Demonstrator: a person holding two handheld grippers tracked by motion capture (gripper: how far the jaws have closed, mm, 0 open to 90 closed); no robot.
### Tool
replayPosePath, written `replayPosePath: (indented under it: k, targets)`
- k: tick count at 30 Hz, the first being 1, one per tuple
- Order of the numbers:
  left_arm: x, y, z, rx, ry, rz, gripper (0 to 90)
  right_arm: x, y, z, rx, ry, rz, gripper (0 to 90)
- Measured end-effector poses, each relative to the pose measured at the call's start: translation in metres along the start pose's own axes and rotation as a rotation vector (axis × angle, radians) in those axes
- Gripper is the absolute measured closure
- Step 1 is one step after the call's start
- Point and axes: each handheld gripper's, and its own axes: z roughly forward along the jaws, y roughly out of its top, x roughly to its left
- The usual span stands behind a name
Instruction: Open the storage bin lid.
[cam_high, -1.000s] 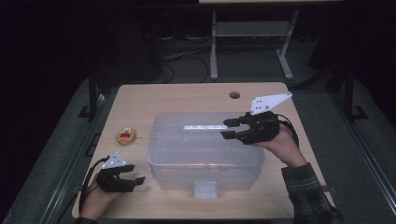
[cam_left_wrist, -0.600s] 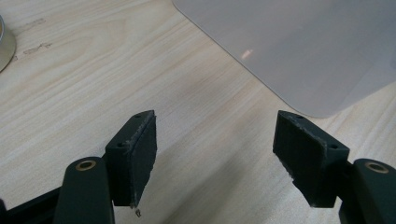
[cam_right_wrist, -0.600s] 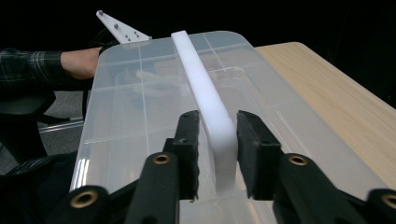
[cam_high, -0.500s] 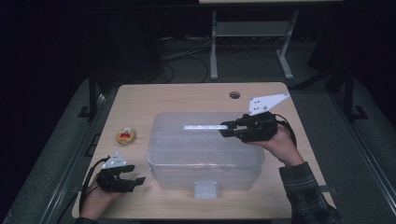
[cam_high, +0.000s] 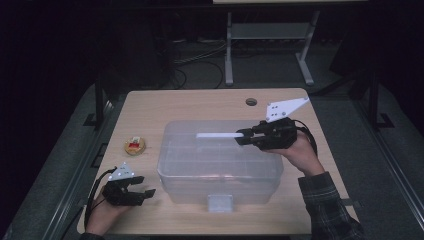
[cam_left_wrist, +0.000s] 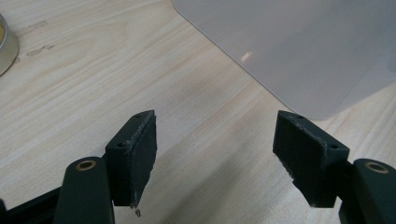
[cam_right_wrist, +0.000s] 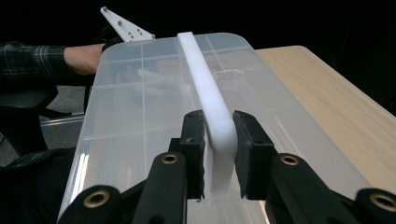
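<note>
A clear plastic storage box (cam_high: 220, 165) stands mid-table with its lid (cam_right_wrist: 140, 107) on. A white handle (cam_high: 217, 135) runs across the lid's top. My right gripper (cam_high: 241, 136) comes in from the right; its jaws have just been closing and now press on the end of the white handle (cam_right_wrist: 205, 88), one pad on each side, as the right gripper (cam_right_wrist: 219, 140) view shows. My left gripper (cam_high: 145, 186) rests on the table at the front left, open, with only bare wood between its pads (cam_left_wrist: 140, 154). The box's corner (cam_left_wrist: 299, 46) lies just beyond it.
A small round tin (cam_high: 135, 145) with a red and yellow top sits left of the box, and its rim (cam_left_wrist: 4, 42) shows at the left gripper view's edge. A cable hole (cam_high: 251, 101) is near the table's far edge. The floor around is dark.
The right gripper's jaws have drawn together onto the white handle. The box and the left hand have stayed where they were.
</note>
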Motion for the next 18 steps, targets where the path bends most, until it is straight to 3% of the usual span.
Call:
replayPosePath:
  k: [18]
  targets:
    - [0.0003,0.0016,-0.0061,-0.025,0.003,0.000,29.9,-0.0082,0.0091,-0.0019,-0.002,0.003,0.010,75.4]
